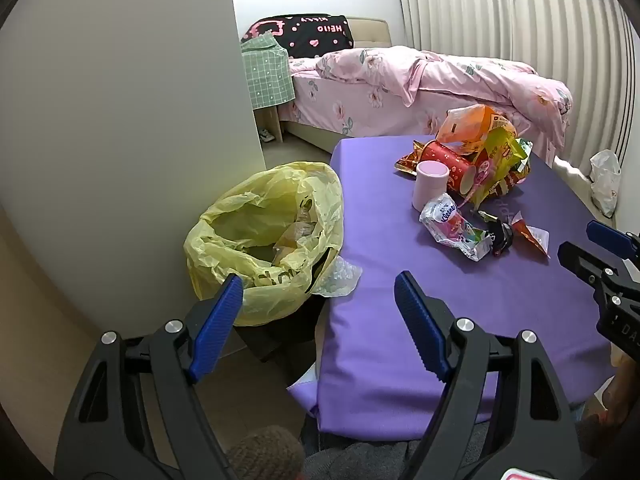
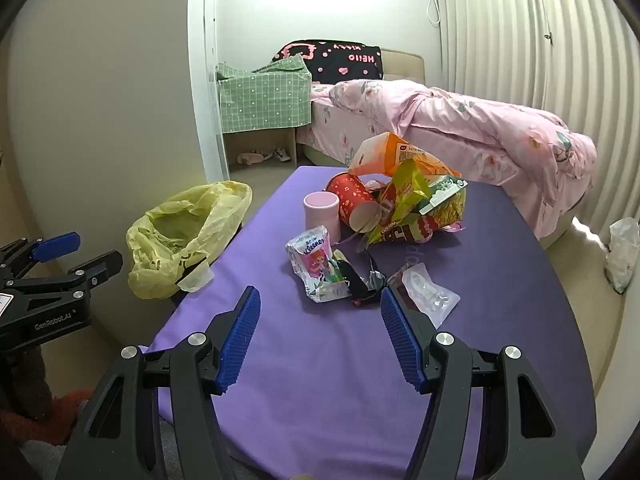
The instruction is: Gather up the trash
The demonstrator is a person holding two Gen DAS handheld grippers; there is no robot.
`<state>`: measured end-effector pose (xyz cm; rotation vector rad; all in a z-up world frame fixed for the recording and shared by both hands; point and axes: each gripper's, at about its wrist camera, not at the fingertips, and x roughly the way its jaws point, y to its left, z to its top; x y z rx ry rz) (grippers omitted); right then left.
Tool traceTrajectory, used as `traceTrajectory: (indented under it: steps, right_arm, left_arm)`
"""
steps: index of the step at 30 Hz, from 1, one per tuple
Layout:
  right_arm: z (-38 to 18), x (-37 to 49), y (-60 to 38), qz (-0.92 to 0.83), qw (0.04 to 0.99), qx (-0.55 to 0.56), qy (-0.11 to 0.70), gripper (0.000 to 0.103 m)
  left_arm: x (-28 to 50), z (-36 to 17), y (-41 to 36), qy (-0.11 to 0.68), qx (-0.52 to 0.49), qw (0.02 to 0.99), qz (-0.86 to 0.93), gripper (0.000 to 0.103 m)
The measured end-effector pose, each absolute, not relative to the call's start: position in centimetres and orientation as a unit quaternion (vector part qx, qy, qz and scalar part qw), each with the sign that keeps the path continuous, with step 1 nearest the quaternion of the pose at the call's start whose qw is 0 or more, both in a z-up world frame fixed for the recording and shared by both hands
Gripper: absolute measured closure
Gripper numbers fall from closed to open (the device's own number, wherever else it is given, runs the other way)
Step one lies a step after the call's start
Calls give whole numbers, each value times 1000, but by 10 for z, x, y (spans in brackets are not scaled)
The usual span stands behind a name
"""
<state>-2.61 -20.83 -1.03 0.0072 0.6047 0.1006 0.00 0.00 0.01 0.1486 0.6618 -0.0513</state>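
Note:
A pile of trash lies on the purple table [image 1: 400,320] [image 2: 320,360]: a Kleenex tissue pack [image 1: 454,226] [image 2: 316,264], a pink cup [image 1: 430,184] [image 2: 322,210], a red paper cup [image 1: 452,164] [image 2: 354,200], snack bags [image 1: 496,152] [image 2: 416,200], a clear wrapper [image 2: 424,292] and dark scraps [image 1: 502,236]. A bin lined with a yellow bag [image 1: 264,236] [image 2: 180,236] stands left of the table. My left gripper [image 1: 318,292] hangs open between bin and table edge. My right gripper [image 2: 316,304] is open just short of the tissue pack, nothing between its fingers.
A bed with pink bedding [image 1: 420,76] [image 2: 460,120] stands behind the table. A green checked cloth covers a small stand [image 2: 264,96]. A white bag [image 1: 606,180] [image 2: 622,252] sits on the floor at the right by the curtain. A wall rises left of the bin.

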Motion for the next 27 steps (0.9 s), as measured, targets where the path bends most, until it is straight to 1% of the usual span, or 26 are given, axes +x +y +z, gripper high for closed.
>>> traceTrajectory:
  steps: [27]
  right_arm:
    - [-11,-24,-209,53,953,3,299,44]
  left_arm:
    - [-4,-1,-4,323,70,943,-26,29]
